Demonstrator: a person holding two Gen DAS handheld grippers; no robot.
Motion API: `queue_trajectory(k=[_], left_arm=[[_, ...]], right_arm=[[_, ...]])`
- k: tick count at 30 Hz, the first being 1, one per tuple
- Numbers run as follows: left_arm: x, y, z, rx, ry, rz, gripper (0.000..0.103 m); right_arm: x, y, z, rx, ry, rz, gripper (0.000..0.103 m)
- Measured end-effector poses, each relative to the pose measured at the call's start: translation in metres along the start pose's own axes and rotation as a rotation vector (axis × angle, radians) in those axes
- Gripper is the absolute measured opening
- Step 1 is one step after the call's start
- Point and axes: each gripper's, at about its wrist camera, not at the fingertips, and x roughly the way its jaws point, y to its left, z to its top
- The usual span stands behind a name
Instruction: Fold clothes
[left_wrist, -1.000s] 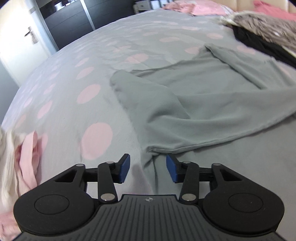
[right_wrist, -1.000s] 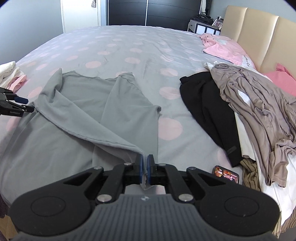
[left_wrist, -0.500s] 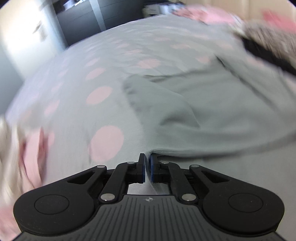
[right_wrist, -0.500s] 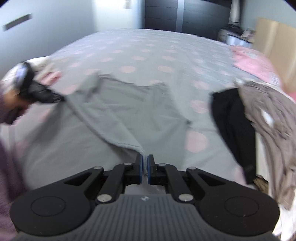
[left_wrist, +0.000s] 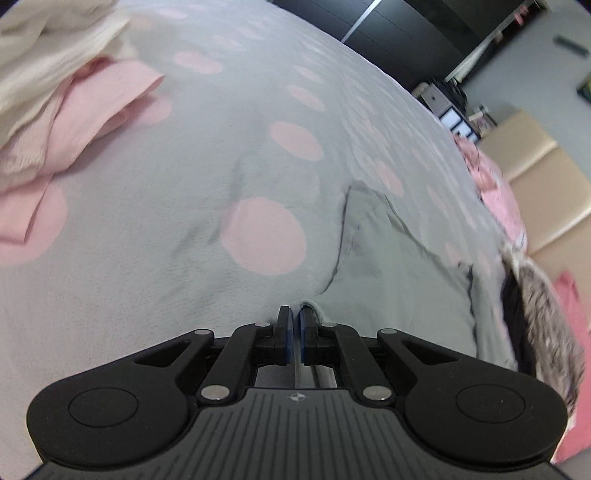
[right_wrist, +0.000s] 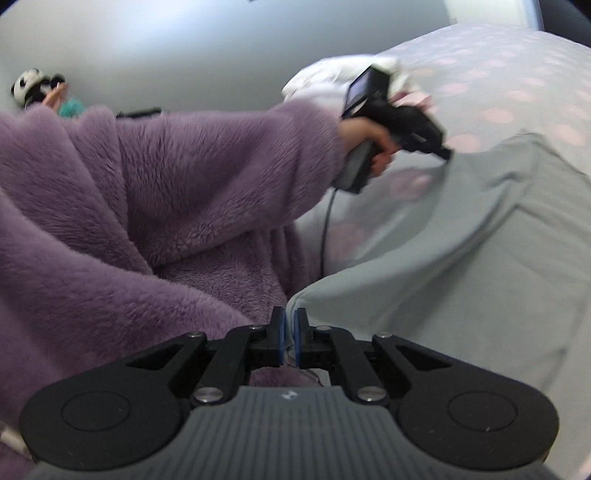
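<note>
both grippers clamped on the grey garment (right_wrist: 461, 266), 1 corner each: left gripper (left_wrist: 294, 334) pinching an edge of the cloth just above the spotted duvet (left_wrist: 155, 229), right gripper (right_wrist: 290, 341) pinching another corner close to the purple fleece sleeve (right_wrist: 177, 177). left jaws just closed, with fabric between them; right jaws shut on fabric with only a thin slit showing. garment spread across the bed, partly raised between the 2 holds, sagging in a soft curve. left gripper also visible in the right wrist view (right_wrist: 441, 151), gripping the far edge. stack of pink and cream clothes (left_wrist: 62, 92) lying well apart on the duvet; dark and brown garments (left_wrist: 532, 295) heaped beside the grey one.

likely step: carrying the held edge over to make a fold. best done with both corners level and the edge between them taut, moved together at 1 pace, then lowered flat before letting go. risk: thin cloth slipping from a pinch, or a slack middle dragging and creasing.
</note>
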Motion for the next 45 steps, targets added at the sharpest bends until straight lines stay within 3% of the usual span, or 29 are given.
queue_trajectory(k=[7, 13, 16, 20, 26, 31, 34, 36, 42, 45], left_arm=[[0.01, 0.015, 0.001, -0.093, -0.007, -0.062, 0.002], [0.014, 0.019, 0.002, -0.084, 0.006, -0.079, 0.002], [0.015, 0.018, 0.002, -0.06, 0.02, -0.089, 0.002], [0.011, 0.018, -0.001, -0.058, 0.054, -0.109, 0.005], [-0.019, 0.018, -0.008, 0.004, 0.044, -0.057, 0.006], [-0.056, 0.011, -0.032, 0.066, 0.083, -0.045, 0.006], [-0.078, 0.002, -0.056, 0.12, 0.132, -0.037, 0.006], [-0.09, -0.005, -0.075, 0.161, 0.175, -0.029, 0.006], [-0.112, -0.03, -0.143, 0.284, 0.339, -0.025, 0.007], [-0.115, -0.039, -0.174, 0.371, 0.403, 0.004, 0.018]], right_arm=[[0.068, 0.02, 0.006, 0.048, 0.11, 0.175, 0.006], [0.099, 0.019, 0.008, 0.1, 0.203, 0.165, 0.007], [0.106, 0.014, 0.01, 0.148, 0.222, 0.172, 0.015], [0.108, 0.008, 0.01, 0.202, 0.226, 0.17, 0.036], [0.086, -0.012, 0.011, 0.263, 0.153, 0.163, 0.048], [0.079, -0.046, 0.005, 0.293, 0.122, -0.018, 0.047], [0.088, -0.063, -0.003, 0.319, 0.13, -0.106, 0.039], [0.098, -0.071, -0.008, 0.344, 0.145, -0.108, 0.028], [0.131, -0.069, -0.008, 0.306, 0.181, -0.121, 0.022], [0.147, -0.067, -0.011, 0.286, 0.195, -0.13, 0.017]])
